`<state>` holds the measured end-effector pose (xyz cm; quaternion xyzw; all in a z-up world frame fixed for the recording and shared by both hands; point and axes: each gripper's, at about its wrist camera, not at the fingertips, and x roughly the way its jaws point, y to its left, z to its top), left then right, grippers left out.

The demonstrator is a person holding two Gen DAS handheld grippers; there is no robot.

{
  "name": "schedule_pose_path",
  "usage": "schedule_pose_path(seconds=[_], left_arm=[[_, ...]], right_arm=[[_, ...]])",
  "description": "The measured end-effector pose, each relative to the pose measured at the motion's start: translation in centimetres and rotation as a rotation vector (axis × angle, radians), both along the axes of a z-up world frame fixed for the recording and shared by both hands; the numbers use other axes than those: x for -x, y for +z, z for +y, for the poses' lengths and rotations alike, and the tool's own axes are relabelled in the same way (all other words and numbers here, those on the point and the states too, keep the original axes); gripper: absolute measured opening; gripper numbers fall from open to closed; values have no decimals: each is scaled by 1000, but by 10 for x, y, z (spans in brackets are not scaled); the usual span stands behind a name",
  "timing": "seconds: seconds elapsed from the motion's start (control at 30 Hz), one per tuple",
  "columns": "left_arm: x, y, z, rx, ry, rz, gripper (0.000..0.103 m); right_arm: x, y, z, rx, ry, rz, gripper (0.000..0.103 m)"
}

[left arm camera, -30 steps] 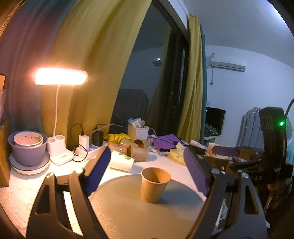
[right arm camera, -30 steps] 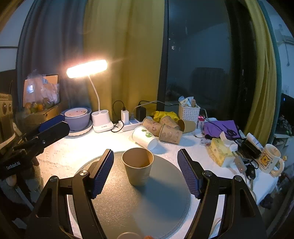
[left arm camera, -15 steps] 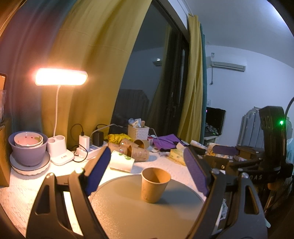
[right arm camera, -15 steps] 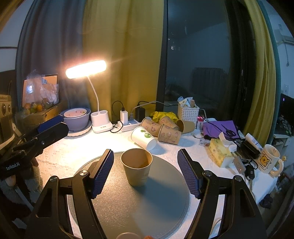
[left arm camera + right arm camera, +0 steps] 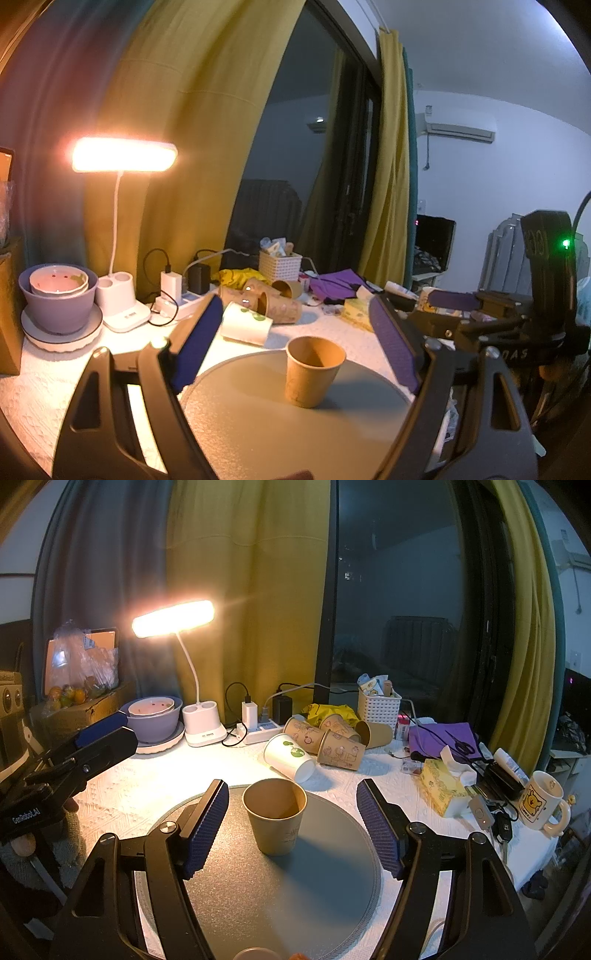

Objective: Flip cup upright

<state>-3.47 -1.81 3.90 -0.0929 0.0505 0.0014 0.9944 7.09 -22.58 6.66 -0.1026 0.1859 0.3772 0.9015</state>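
Observation:
A brown paper cup (image 5: 275,816) stands upright, mouth up, on a round grey mat (image 5: 314,882). It also shows in the left wrist view (image 5: 313,369) on the same mat (image 5: 240,424). My right gripper (image 5: 291,823) is open and empty, its blue pads either side of the cup and apart from it. My left gripper (image 5: 291,350) is open and empty, pulled back from the cup. The left gripper shows at the left edge of the right wrist view (image 5: 92,746), and the right gripper at the right of the left wrist view (image 5: 480,317).
Several paper cups (image 5: 325,744) lie on their sides behind the mat. A lit desk lamp (image 5: 173,618), stacked bowls (image 5: 153,718), a power strip (image 5: 258,731), a white basket (image 5: 378,705), a tissue box (image 5: 443,790) and a mug (image 5: 541,801) crowd the table.
Almost nothing has moved. The right wrist view has drifted slightly, so the cup sits a little further left between its pads.

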Motion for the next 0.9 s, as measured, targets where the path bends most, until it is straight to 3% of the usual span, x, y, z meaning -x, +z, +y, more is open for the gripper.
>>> schedule_pose_path(seconds=[0.37, 0.9], left_arm=[[-3, 2, -2, -49, 81, 13, 83], [-4, 0, -5, -57, 49, 8, 83]], right_arm=[[0, -1, 0, 4, 1, 4, 75], [-3, -4, -1, 8, 2, 12, 75]])
